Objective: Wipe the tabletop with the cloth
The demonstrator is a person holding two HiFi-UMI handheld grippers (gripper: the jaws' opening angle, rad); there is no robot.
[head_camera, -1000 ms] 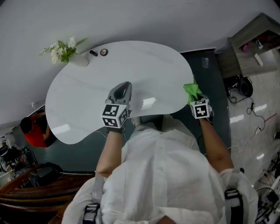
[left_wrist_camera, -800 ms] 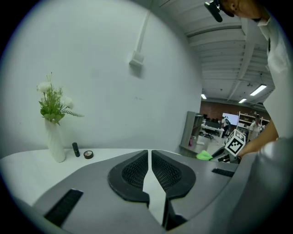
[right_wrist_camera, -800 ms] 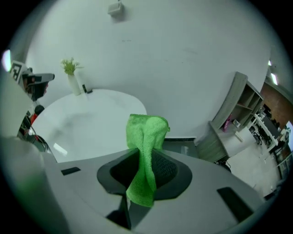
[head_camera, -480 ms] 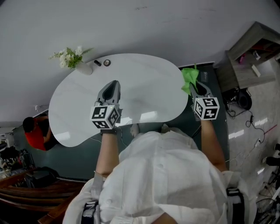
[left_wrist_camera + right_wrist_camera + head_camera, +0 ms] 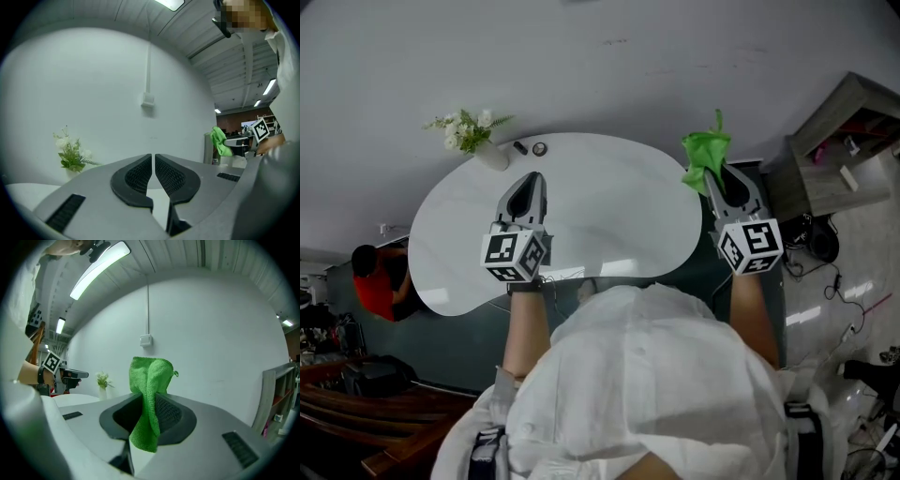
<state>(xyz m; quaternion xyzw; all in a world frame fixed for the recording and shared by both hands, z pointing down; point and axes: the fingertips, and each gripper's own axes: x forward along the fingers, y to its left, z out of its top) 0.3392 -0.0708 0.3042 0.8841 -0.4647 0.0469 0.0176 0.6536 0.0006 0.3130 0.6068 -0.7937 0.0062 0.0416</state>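
A green cloth [image 5: 705, 155] [image 5: 149, 394] is pinched between the jaws of my right gripper [image 5: 719, 178] [image 5: 149, 416], which is raised off the white kidney-shaped tabletop [image 5: 609, 211] near its right end. The cloth's top stands up past the jaws and its lower end hangs down. My left gripper [image 5: 528, 190] [image 5: 153, 173] is held above the middle left of the tabletop, jaws shut with nothing between them. The green cloth [image 5: 219, 141] also shows far right in the left gripper view.
A white vase of flowers [image 5: 473, 136] [image 5: 70, 154] stands at the table's far left edge, with two small dark objects [image 5: 530, 148] beside it. A shelf unit [image 5: 839, 155] stands at the right. A person in red [image 5: 373, 286] is at the lower left.
Both grippers have risen and moved toward the far side of the table. The right gripper carried the green cloth up from the table's near right edge.
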